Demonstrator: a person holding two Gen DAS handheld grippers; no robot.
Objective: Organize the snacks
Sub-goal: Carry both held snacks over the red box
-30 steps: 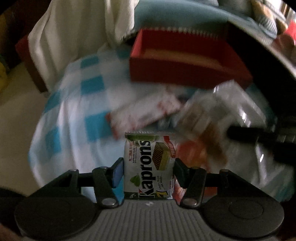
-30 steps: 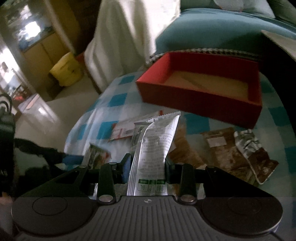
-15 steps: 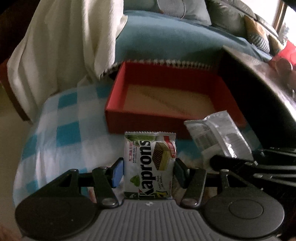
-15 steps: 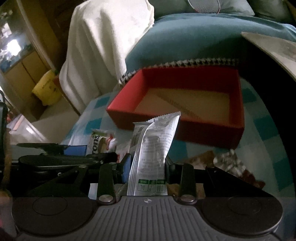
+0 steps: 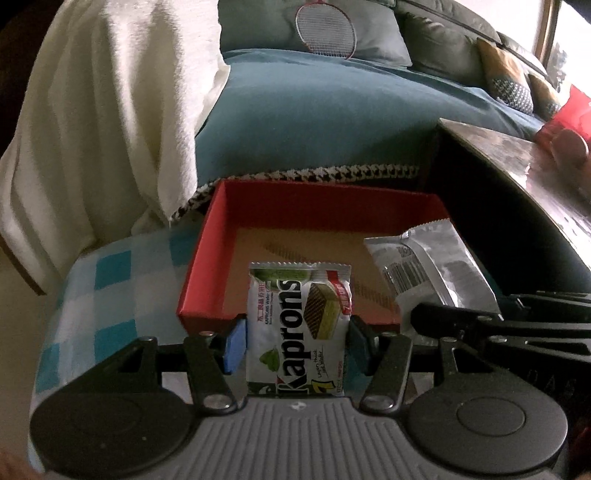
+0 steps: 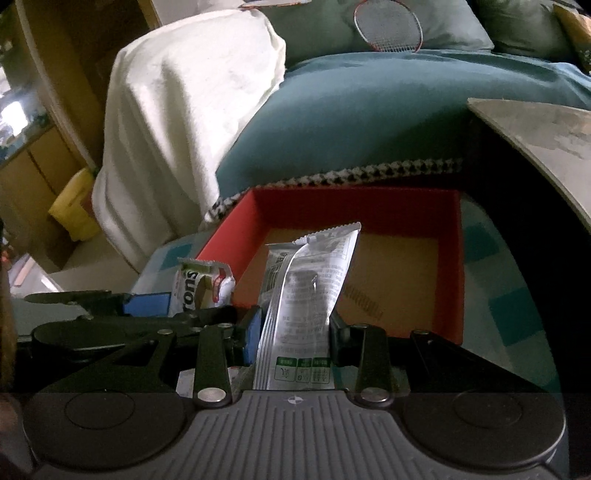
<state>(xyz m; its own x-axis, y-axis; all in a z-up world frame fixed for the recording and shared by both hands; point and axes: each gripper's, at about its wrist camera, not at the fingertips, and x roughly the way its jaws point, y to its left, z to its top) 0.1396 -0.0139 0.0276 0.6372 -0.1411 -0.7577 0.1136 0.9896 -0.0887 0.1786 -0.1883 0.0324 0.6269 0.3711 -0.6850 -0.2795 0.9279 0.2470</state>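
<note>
My left gripper [image 5: 295, 341] is shut on a white and green Kaprons wafer packet [image 5: 299, 325] and holds it upright at the near wall of an open red box [image 5: 207, 251]. My right gripper [image 6: 293, 332] is shut on a silver snack packet [image 6: 310, 291], held over the box's near edge [image 6: 454, 258]. The box floor shows bare brown card. In the left wrist view the silver packet [image 5: 428, 269] and right gripper show at the right. In the right wrist view the Kaprons packet [image 6: 199, 286] and left gripper show at the left.
The box sits on a blue and white checked cloth [image 5: 107, 295]. Behind it is a teal sofa cushion [image 5: 332, 122] with a white blanket [image 5: 103, 110] at left. A dark table [image 5: 517, 177] stands close at the right. A badminton racket [image 6: 388, 26] leans on the sofa.
Both grippers have moved forward and up with their packets, from over the loose snacks on the cloth to the red box's near edge. Both grips are unchanged.
</note>
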